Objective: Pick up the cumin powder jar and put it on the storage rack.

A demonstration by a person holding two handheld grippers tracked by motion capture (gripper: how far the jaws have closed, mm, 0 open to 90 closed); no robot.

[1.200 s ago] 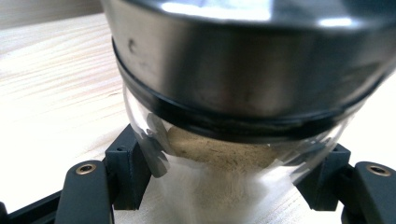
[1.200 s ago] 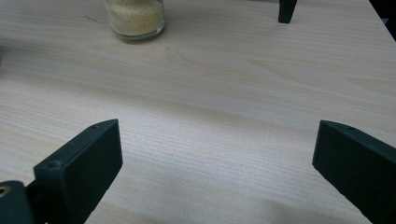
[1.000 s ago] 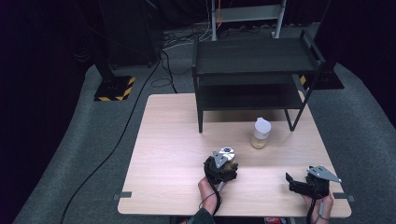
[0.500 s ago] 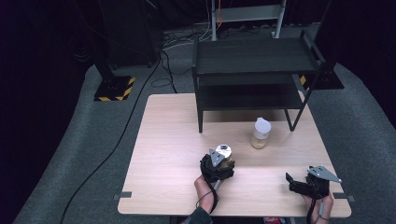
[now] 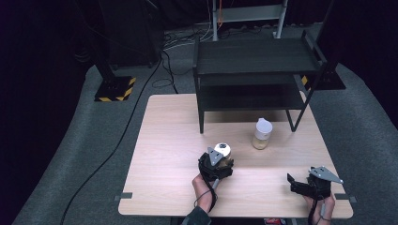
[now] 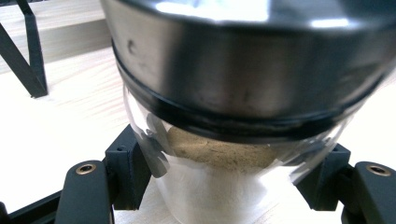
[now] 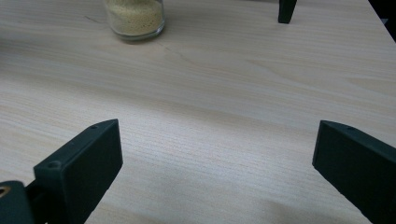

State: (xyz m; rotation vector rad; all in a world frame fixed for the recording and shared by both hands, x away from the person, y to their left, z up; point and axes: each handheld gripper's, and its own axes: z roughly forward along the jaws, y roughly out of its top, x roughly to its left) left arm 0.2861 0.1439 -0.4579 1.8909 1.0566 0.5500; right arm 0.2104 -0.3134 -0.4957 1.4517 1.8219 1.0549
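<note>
A glass jar (image 6: 219,154) with a shiny metal lid (image 5: 220,150) and brown powder inside stands between my left gripper's (image 6: 233,182) black jaws, whose pads press on its glass sides. In the high view the left gripper (image 5: 217,161) sits at the table's front middle, shut on that jar. Near the front right corner, my right gripper (image 5: 292,185) rests low over the table. Its jaws are wide apart in the right gripper view (image 7: 219,158), with only bare wood between them. A second jar (image 5: 262,134) with a white lid and yellowish grains (image 7: 135,18) stands farther back.
A black two-level shelf (image 5: 256,70) stands on the far half of the light wooden table (image 5: 164,140); one of its legs (image 7: 286,9) is beyond the right gripper. Cables and a hazard-striped stand base (image 5: 115,89) lie on the grey floor to the left.
The left gripper with its jar has drifted slightly to the left. The right gripper has stayed where it was.
</note>
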